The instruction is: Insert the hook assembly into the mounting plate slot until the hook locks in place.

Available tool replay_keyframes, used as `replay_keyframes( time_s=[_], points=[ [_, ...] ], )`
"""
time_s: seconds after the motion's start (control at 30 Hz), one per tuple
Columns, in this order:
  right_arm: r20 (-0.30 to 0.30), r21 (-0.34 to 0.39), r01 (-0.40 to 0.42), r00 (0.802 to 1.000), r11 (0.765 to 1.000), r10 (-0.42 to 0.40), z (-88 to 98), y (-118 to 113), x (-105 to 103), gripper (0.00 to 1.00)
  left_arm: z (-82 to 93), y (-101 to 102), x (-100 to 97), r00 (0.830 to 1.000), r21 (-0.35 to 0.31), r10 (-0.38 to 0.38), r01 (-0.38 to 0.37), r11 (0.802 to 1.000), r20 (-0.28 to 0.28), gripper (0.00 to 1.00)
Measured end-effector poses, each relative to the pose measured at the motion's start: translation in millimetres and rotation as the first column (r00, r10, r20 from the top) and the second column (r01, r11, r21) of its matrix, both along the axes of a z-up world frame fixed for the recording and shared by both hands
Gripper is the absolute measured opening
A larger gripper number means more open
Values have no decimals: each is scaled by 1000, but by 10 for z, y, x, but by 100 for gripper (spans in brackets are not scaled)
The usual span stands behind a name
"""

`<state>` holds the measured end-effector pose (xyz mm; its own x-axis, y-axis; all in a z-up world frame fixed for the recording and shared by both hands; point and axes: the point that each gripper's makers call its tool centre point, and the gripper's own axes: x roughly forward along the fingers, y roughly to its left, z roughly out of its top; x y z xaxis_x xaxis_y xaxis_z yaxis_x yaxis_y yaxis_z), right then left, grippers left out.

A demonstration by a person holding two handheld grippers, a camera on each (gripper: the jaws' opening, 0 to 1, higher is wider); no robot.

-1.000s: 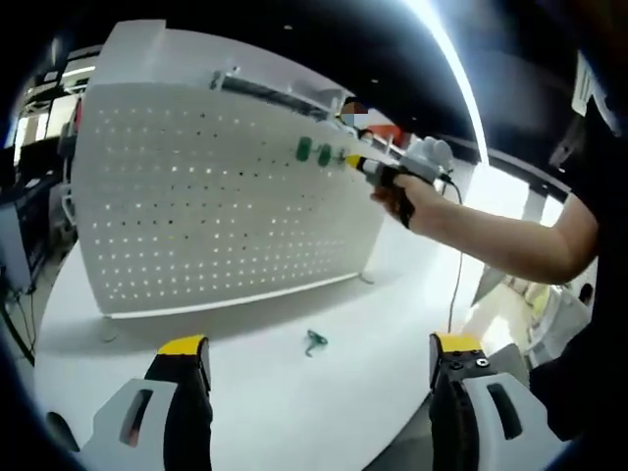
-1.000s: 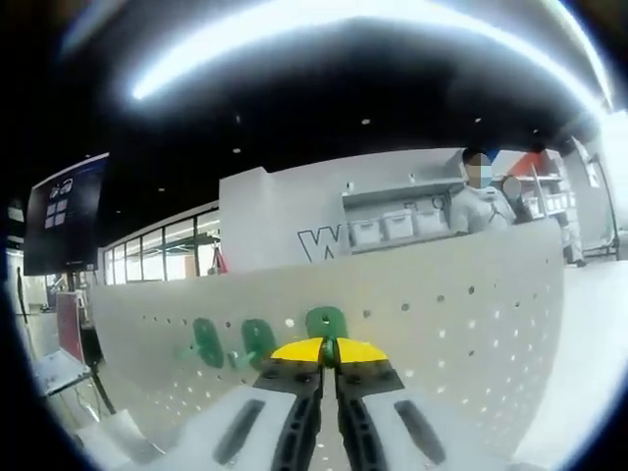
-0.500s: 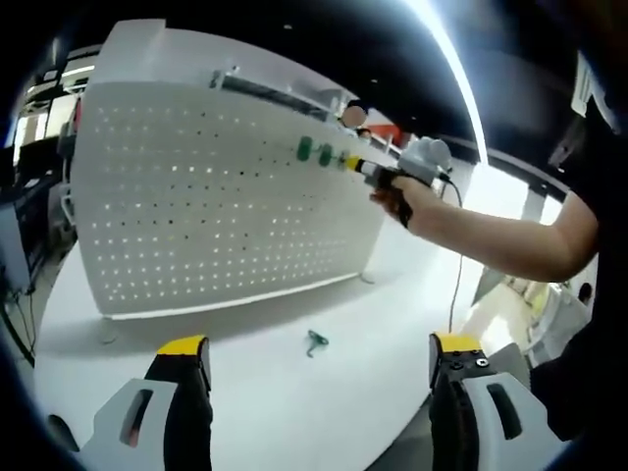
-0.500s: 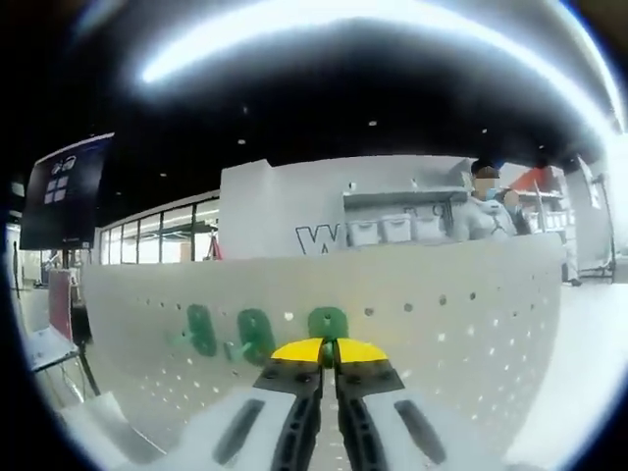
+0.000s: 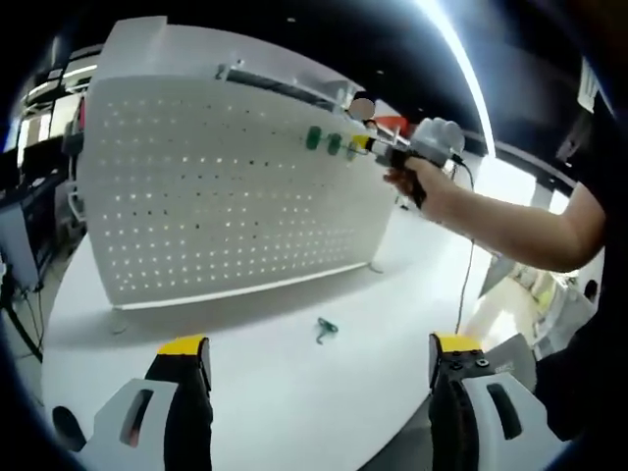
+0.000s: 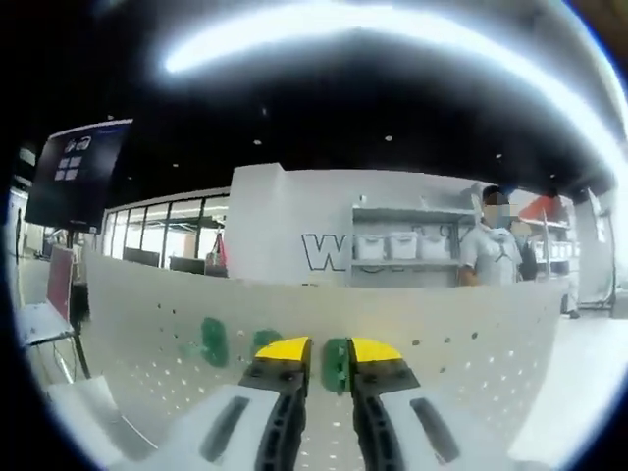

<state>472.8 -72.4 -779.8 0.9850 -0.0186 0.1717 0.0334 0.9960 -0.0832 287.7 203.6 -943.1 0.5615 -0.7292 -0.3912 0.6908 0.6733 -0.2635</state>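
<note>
Right tool point(image 6: 327, 348) jaws slightly apart around the third green hook point(image 6: 336, 361), apparently seated in the pegboard point(image 6: 471, 343). Left tool point(image 5: 319, 345) jaws wide apart, idle. Next: confirm lock, then withdraw.

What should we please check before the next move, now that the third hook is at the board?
1. Third hook against the pegboard: ok, it sits flat on the board between the right tongs.
2. Hook locked: cannot tell.
3. Right tongs released: ok, jaws parted, hook showing in the gap.
4. Two other hooks mounted: ok, in a row near the top edge.
5. Spare hook on the table: ok, in view, untouched.
6. Left tongs free: ok, open and holding nothing.
</note>
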Motion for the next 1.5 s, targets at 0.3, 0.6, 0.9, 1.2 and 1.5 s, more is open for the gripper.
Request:
replay_keyframes(
  time_s=[0.3,0.6,0.9,1.2,1.5],
  points=[
    [-91,-72,-67,994,995,61,-164,2,-202,16,-28,13,-34,1000,19,1,-1,1000,1,93],
    [-231,-21,-179,958,984,169,-506,104,-502,19,-142,59,-75,1000,73,7,-5,997,-24,92],
    [-334,20,-246,912,969,239,-917,273,-945,23,-127,88,-118,1000,72,11,-9,997,-23,91],
    [-402,89,-255,875,963,268,-1265,300,-1305,24,-182,144,-200,998,76,23,-19,997,-50,89],
    [-464,140,-261,835,955,296,-1514,380,-1602,26,-193,158,-230,998,78,25,-20,997,-55,88]
  ],
)
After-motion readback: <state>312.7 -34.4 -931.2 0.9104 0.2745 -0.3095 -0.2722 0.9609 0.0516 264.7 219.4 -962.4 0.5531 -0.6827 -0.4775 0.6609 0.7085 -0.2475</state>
